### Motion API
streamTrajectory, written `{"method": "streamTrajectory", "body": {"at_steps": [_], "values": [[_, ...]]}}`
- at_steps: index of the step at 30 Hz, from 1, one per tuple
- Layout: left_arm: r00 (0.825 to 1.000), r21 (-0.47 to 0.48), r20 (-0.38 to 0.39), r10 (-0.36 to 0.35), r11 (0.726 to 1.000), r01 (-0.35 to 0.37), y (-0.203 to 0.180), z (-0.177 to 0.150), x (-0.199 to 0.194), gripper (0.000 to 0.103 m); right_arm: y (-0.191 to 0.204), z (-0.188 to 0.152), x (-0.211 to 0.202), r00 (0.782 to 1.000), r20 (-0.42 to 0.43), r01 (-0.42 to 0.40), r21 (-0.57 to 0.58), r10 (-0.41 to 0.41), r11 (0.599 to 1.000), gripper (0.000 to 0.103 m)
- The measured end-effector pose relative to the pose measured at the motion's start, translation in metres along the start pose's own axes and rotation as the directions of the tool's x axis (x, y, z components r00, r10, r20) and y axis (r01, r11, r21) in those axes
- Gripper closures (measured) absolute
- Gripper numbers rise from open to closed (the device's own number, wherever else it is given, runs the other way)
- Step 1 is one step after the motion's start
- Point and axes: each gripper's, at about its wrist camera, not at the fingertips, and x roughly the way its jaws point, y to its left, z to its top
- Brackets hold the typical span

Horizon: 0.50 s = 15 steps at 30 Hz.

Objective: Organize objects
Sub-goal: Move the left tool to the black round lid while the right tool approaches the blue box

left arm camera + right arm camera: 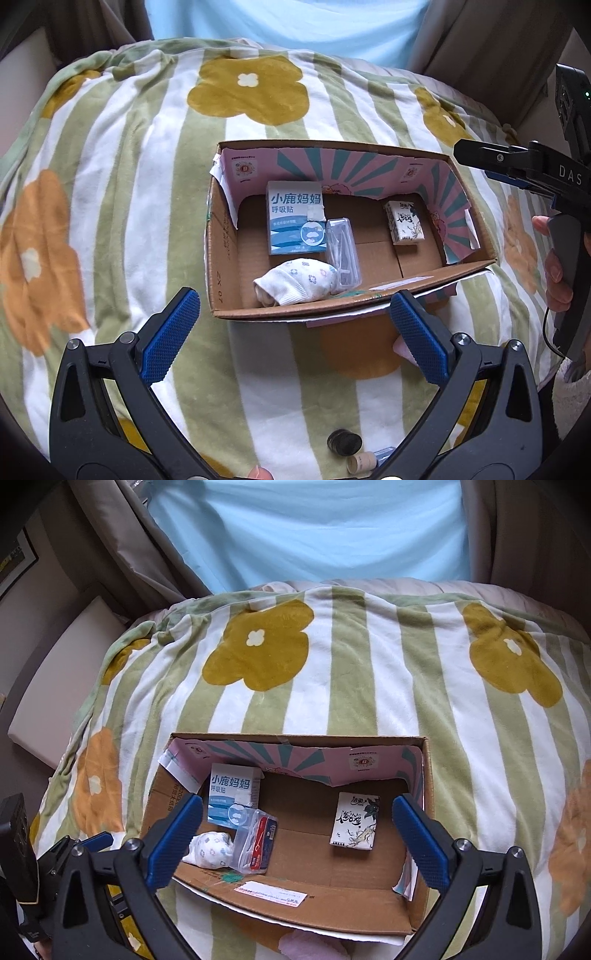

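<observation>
An open cardboard box (225,236) (426,771) sits on a striped flowered blanket. Inside lie a blue-white carton (295,218) (232,792), a rolled white sock (295,282) (211,849), a clear plastic case (343,254) (256,843) and a small tissue pack (404,223) (355,821). My left gripper (295,332) is open and empty, just short of the box's near wall. My right gripper (295,840) is open and empty above the box's near side; it also shows at the right of the left wrist view (517,166).
Near the left gripper on the blanket (147,155) lie a dark round lid (343,443) and a small beige cylinder (360,461). A pink item (310,947) lies by the box's near edge. A light blue sheet (314,528) hangs behind the bed.
</observation>
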Motion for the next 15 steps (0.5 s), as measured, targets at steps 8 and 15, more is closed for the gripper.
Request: {"method": "streamTrajectory", "body": {"at_steps": [8,15], "values": [[0.999,0.025,0.018,-0.04,0.999,0.039,-0.005,-0.002,-0.027,0.0,0.015,-0.009,-0.024,0.999,0.037,-0.011,-0.009,0.011,1.0,0.001],[0.996,0.072,0.053,-0.066,0.995,0.062,-0.008,0.003,-0.058,0.0,0.024,-0.023,-0.062,0.997,0.069,-0.018,-0.032,0.02,0.999,0.001]]}}
